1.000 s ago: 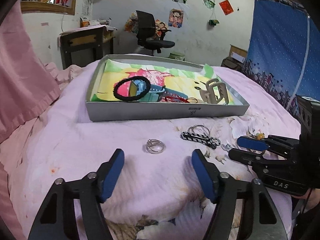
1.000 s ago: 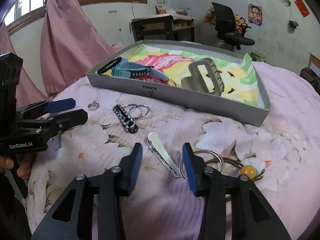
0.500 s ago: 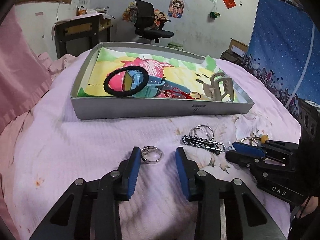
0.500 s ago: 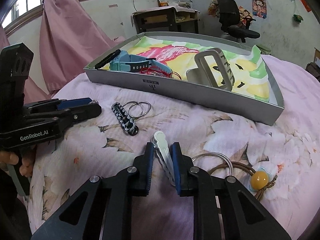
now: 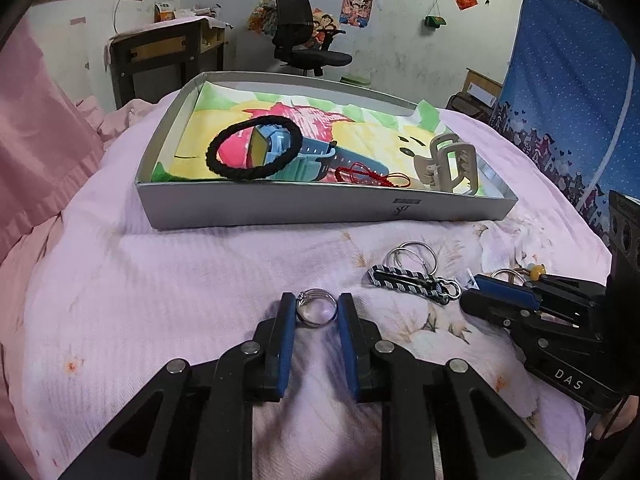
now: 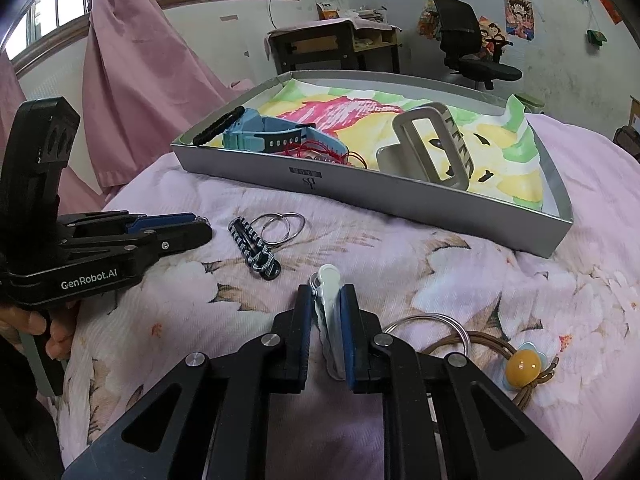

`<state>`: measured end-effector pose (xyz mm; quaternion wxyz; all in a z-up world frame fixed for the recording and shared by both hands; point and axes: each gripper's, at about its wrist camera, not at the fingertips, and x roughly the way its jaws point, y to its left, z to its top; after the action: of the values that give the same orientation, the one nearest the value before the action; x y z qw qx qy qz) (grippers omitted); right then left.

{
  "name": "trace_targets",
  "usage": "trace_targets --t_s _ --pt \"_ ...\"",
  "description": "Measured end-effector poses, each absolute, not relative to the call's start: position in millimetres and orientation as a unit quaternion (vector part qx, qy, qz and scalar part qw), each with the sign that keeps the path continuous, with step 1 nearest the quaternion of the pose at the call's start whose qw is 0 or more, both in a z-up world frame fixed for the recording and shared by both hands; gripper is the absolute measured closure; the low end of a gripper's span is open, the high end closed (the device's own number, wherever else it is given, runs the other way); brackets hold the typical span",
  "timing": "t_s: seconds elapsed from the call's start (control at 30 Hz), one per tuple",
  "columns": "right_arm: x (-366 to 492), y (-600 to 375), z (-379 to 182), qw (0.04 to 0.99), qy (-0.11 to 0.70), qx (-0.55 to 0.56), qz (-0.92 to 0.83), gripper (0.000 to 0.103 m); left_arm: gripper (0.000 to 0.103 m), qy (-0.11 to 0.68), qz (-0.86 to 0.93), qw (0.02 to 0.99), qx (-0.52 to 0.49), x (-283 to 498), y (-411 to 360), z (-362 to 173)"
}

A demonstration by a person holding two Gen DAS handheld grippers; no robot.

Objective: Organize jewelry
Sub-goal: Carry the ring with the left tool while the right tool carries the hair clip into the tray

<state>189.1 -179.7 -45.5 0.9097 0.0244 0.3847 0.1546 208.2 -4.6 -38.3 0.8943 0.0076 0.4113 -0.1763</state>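
My left gripper (image 5: 316, 312) is shut on a silver ring (image 5: 316, 309) resting on the pink bedspread. My right gripper (image 6: 326, 300) is shut on a white hair clip (image 6: 328, 312), also low on the bed. Ahead stands a grey tray (image 5: 320, 210) lined with colourful paper, holding a black hair tie (image 5: 254, 154), a blue watch (image 5: 296, 152), a red cord bracelet (image 5: 368, 174) and a beige claw clip (image 5: 450, 164). The tray also shows in the right wrist view (image 6: 400, 200).
A braided keychain with metal rings (image 5: 414, 276) lies between the grippers; it also shows in the right wrist view (image 6: 260, 240). A large ring (image 6: 424, 324) and a brown hair tie with a yellow bead (image 6: 520, 364) lie right of the right gripper. Desk and chair stand behind.
Both grippers moved forward and closed: the left onto the silver ring, the right onto the white hair clip.
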Motion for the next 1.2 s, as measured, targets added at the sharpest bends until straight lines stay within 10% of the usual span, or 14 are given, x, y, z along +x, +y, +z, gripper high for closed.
trace_targets --t_s 1.2 --pt "213.1 -173.1 20.7 0.953 0.259 0.023 0.155 0.09 0.083 0.256 -0.112 0.959 -0.052 217.0 11.2 23.7"
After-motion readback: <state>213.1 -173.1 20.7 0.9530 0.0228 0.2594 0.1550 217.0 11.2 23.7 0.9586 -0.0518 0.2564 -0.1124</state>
